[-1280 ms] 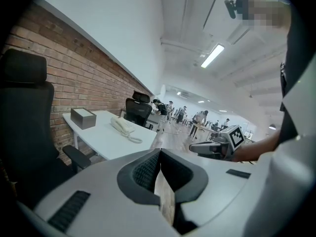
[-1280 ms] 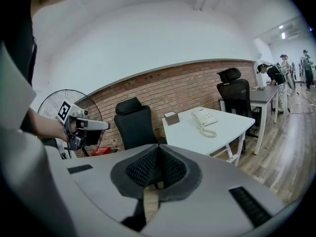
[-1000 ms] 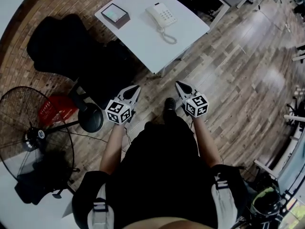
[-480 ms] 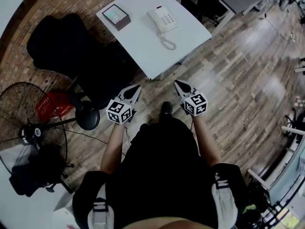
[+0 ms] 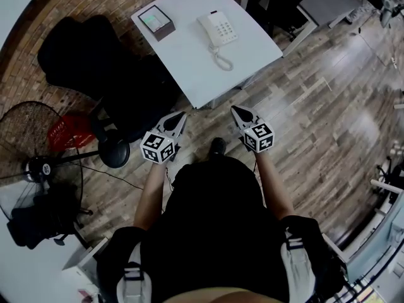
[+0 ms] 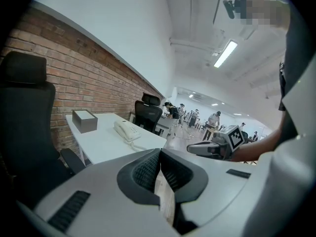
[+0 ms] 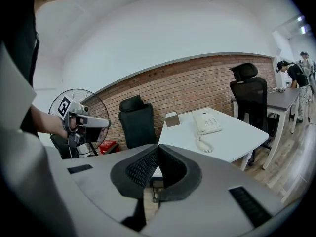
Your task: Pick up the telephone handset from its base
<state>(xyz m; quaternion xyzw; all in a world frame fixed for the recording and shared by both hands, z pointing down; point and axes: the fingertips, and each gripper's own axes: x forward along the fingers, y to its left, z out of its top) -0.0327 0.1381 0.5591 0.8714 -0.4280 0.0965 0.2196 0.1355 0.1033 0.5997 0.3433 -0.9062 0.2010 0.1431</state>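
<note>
Task stage: approach only; no part of the pick-up is done yet, as far as I can judge.
Handset (image 5: 209, 30): lies on the base (image 5: 224, 25), along its left side; untouched.
Phone spot: about mid-surface, nearer the right-hand edge of the white surface (image 5: 189, 68). The coiled cord (image 5: 221, 59) trails toward the near-right edge.
Other item: small box (image 5: 155, 20) by the surface's left corner, well apart from the phone.
Me: standing on the wood floor (image 5: 303, 106) off the near corner of the surface. Both tongs are held out in front of my body, short of that corner and well apart from the phone.
Left tongs (image 5: 178, 116): clenched, tips meeting, nothing between them, touching nothing. Their own view looks along the shut pads to the surface w/ the phone ahead.
Right tongs (image 5: 237, 111): clenched too, pads together, empty, touching nothing. The phone shows ahead and a bit right in their view.
Left to do: close the gap to the surface, open one pair of tongs, bring it round the handset, clamp, then lift it clear of the base.
Which tongs: can't tell yet; both sit about equally far off.
Watch for: the cord may tug the base along when the handset comes up, so prob. a slow lift.
</note>
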